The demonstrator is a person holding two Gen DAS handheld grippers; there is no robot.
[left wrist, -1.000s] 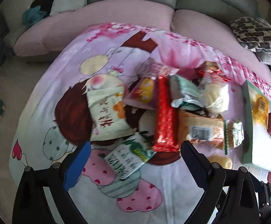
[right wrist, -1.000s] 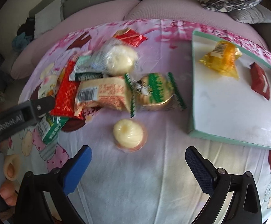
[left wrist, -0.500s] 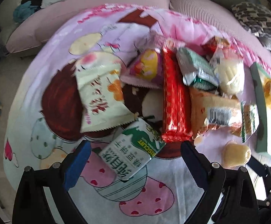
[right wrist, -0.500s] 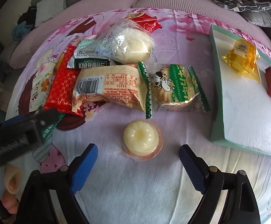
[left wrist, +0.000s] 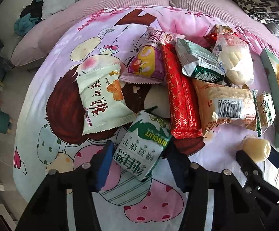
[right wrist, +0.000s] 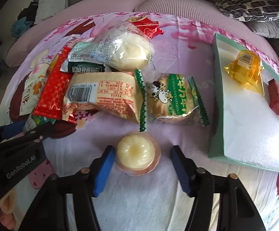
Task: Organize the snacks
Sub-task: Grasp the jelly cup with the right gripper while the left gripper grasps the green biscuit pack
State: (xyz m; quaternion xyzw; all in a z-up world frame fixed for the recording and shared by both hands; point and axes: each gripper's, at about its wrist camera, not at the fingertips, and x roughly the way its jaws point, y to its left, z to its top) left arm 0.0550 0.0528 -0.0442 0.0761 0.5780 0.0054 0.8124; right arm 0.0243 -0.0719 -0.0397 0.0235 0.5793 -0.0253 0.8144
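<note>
Cartoon bedsheet before pink sofa; left claw pinching biscuit pack; right claw closing around jelly cup.

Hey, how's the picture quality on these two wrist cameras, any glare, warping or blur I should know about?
Left wrist view: strong fisheye bending, dark corners, glare on the shiny red foil packet. Right wrist view: same warping, daylight washes out the white floor of the green-rimmed tray, and the clear-wrapped pale bun glints; centre sharp, edges smeared.
</note>
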